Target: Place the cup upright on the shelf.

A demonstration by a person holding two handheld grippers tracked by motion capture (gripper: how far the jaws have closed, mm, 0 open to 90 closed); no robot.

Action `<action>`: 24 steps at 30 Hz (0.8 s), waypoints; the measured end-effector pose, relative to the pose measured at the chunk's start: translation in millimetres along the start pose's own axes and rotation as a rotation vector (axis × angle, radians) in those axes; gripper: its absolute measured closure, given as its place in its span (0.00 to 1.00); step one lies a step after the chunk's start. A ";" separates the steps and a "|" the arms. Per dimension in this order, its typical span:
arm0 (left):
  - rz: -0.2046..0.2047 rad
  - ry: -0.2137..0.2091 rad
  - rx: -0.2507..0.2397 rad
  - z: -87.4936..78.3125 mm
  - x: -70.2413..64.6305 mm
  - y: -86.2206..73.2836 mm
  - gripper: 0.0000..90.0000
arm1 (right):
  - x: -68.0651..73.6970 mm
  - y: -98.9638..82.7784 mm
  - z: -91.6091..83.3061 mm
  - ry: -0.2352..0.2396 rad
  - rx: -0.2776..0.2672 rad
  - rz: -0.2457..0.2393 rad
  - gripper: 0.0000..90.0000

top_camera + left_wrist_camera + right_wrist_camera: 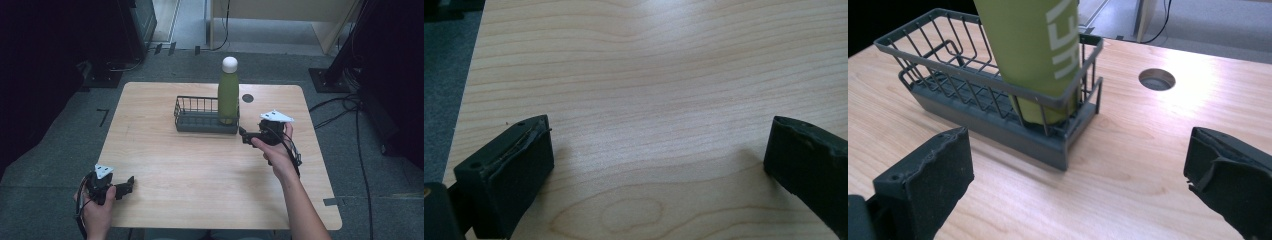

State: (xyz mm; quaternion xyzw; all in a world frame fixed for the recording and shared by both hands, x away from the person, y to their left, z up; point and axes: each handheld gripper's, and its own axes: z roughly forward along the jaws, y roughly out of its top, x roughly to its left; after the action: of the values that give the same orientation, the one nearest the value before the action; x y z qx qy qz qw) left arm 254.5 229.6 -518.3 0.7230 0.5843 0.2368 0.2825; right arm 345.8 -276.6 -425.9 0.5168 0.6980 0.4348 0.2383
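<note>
The green bottle stands in the rack near the bench's far edge; right gripper beside it, fingers released, empty. Left gripper at the near-left corner, fingers spread.

Light wooden table with rounded corners, grey wire basket near its far edge, round cable hole toward the far right corner.

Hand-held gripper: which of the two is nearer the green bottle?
The right hand-held gripper, just off the wire basket's right end where the green bottle stands. The left hand-held gripper sits at the table's near-left corner.
</note>
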 end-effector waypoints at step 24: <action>0.000 0.001 -0.002 0.4 0.0 0.2 0.00 | -62.9 -87.3 -77.6 -0.157 0.057 0.113 0.00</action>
State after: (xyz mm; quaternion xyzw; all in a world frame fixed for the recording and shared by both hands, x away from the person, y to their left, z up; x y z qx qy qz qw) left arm 254.9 229.5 -518.5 0.7225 0.5844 0.2376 0.2829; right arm 262.3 -370.8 -468.3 0.5943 0.6589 0.3858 0.2526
